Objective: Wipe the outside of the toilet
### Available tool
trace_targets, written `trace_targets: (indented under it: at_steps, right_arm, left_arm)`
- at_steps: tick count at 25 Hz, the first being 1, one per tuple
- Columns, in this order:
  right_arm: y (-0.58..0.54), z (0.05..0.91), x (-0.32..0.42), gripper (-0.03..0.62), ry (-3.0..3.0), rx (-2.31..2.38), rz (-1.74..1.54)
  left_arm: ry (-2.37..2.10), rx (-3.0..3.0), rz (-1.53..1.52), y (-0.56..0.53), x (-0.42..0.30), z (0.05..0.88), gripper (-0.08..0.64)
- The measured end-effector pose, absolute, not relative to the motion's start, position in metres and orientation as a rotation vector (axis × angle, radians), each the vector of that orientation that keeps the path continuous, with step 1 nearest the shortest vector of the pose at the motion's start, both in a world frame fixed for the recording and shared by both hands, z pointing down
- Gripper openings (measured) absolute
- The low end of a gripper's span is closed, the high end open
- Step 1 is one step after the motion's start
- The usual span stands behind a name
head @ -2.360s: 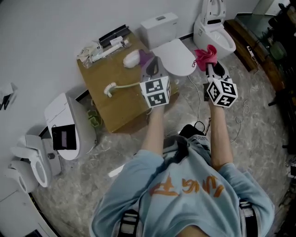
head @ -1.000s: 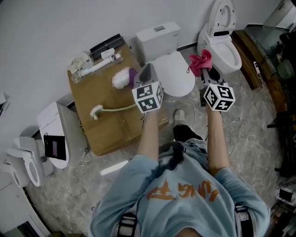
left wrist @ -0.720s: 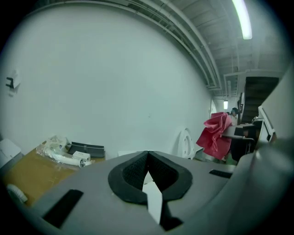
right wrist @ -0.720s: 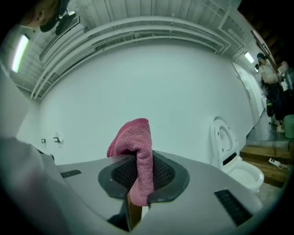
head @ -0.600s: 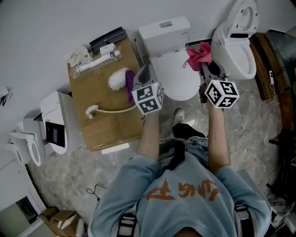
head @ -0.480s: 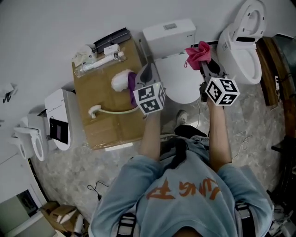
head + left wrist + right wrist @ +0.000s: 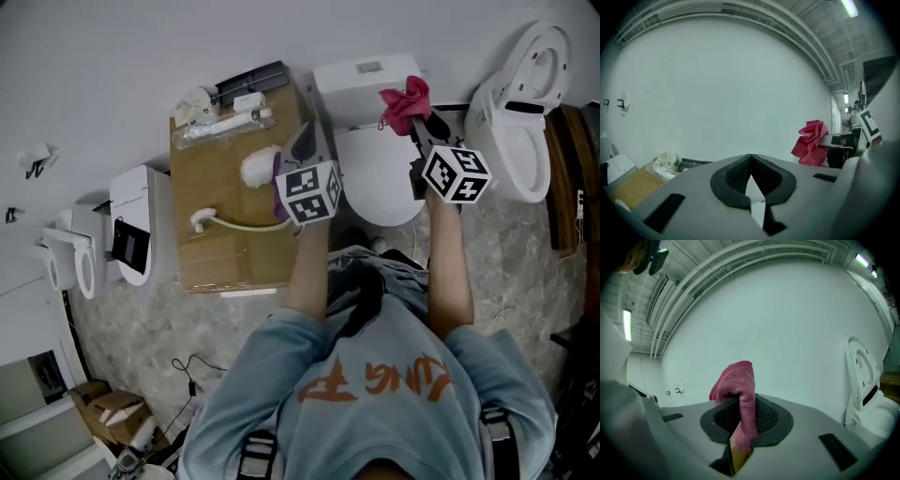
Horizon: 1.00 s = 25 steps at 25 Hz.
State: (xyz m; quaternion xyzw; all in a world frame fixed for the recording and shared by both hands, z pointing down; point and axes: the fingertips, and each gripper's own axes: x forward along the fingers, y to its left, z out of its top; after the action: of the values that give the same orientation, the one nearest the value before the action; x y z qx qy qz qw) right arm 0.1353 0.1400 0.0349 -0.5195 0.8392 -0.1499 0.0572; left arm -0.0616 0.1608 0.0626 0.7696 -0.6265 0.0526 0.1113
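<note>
A white toilet [image 7: 380, 178] with its lid down stands against the wall, its tank [image 7: 361, 86] behind it. My right gripper [image 7: 422, 120] is shut on a pink cloth [image 7: 405, 101], held above the tank's right end. In the right gripper view the cloth [image 7: 739, 389] sticks up out of the shut jaws of that gripper [image 7: 743, 408]. My left gripper [image 7: 305, 142] hovers at the toilet's left side, over the gap to a cardboard box. It [image 7: 751, 158] is shut with nothing in it. The cloth [image 7: 812, 140] also shows at the right of the left gripper view.
The cardboard box [image 7: 220, 258] left of the toilet carries a toilet brush [image 7: 234, 223], a white and purple object [image 7: 261, 167] and wrapped parts [image 7: 220, 112]. A second toilet [image 7: 520, 131] with raised lid stands at the right. Loose toilet seats [image 7: 136, 225] lie at the left.
Both grippers have moved forward toward the wall. The pink cloth went from beside the toilet lid to above the tank's right end. The left gripper stayed shut and empty.
</note>
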Motion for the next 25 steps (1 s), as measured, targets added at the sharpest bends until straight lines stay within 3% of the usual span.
trace_targets:
  at_steps: [13,25]
  right_arm:
    - [0.107,0.035,0.126,0.069,2.647,-1.541,-0.397]
    - [0.038,0.079,0.064,0.069,2.888,-1.361,-0.458]
  left_arm:
    - [-1.842,2.254,0.149,0.135,-0.06,0.066,0.026]
    - [-1.768,2.142,0.155,0.063,-0.074,0.119,0.025]
